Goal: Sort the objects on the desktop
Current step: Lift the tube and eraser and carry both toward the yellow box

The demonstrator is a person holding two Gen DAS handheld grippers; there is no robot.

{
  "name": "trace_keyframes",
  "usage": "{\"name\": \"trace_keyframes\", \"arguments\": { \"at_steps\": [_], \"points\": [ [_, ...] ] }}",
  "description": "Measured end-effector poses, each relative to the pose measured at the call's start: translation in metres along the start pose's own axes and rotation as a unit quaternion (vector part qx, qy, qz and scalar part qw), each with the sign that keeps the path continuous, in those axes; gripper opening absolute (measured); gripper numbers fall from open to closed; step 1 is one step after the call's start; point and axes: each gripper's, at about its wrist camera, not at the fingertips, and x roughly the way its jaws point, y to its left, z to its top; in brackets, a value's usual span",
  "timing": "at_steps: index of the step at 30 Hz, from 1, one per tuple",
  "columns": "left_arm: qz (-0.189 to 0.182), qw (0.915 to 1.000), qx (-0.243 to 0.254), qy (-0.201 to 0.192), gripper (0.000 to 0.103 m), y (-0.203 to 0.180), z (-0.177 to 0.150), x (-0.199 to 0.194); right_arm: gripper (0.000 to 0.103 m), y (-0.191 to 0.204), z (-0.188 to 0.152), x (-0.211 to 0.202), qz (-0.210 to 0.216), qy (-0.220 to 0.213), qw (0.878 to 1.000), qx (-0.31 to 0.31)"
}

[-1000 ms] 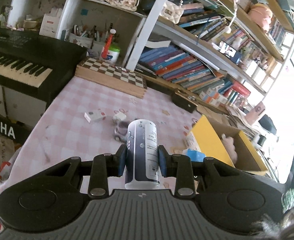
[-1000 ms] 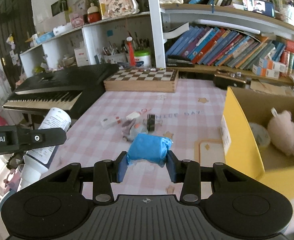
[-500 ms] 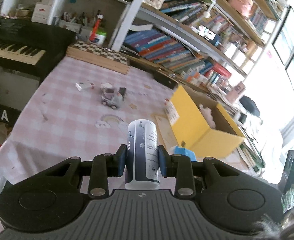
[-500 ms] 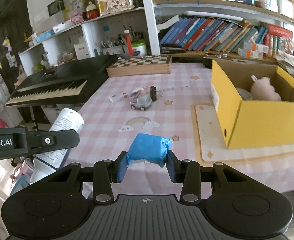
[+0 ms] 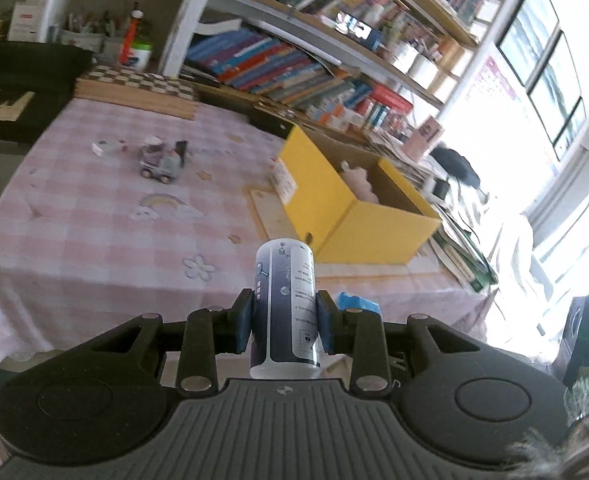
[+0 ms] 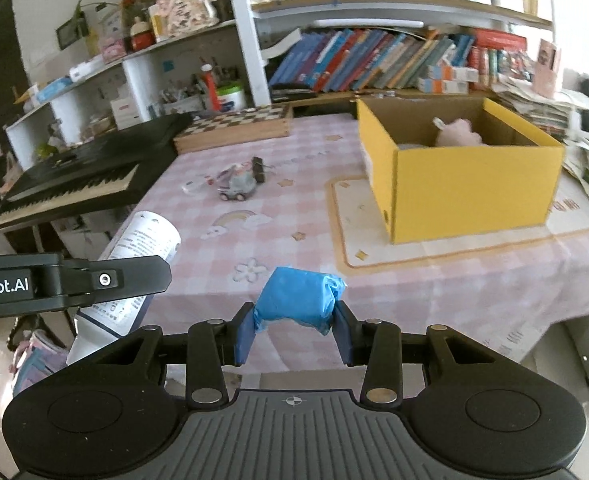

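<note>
The left tongs point(image 5: 285, 322) are clamping a dark blue and white cylindrical bottle point(image 5: 284, 308) upright between their blue pads, at the centre of the view. At one o'clock an open yellow cardboard box point(image 5: 350, 212) is sitting on the counter point(image 5: 74, 220), which is wearing a pink checked cloth; a pale pink plush toy point(image 5: 358, 180) is lying inside the box. At eleven o'clock a small toy car point(image 5: 159, 165) is resting near a white packet point(image 5: 104, 147). A chessboard point(image 5: 134, 88) is lying farther back. A blue bundle point(image 5: 354, 300) is peeking out just right of the bottle.
</note>
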Motion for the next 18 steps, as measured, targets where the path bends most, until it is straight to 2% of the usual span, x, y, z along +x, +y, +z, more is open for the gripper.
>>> {"name": "trace_keyframes", "arguments": {
  "at_steps": [18],
  "points": [
    [-0.066,0.9951,0.050,0.053,0.030,-0.050,-0.011,0.034,0.040,-0.048,-0.018,-0.026,-0.064,0.001,0.996,0.060]
  ]
}}
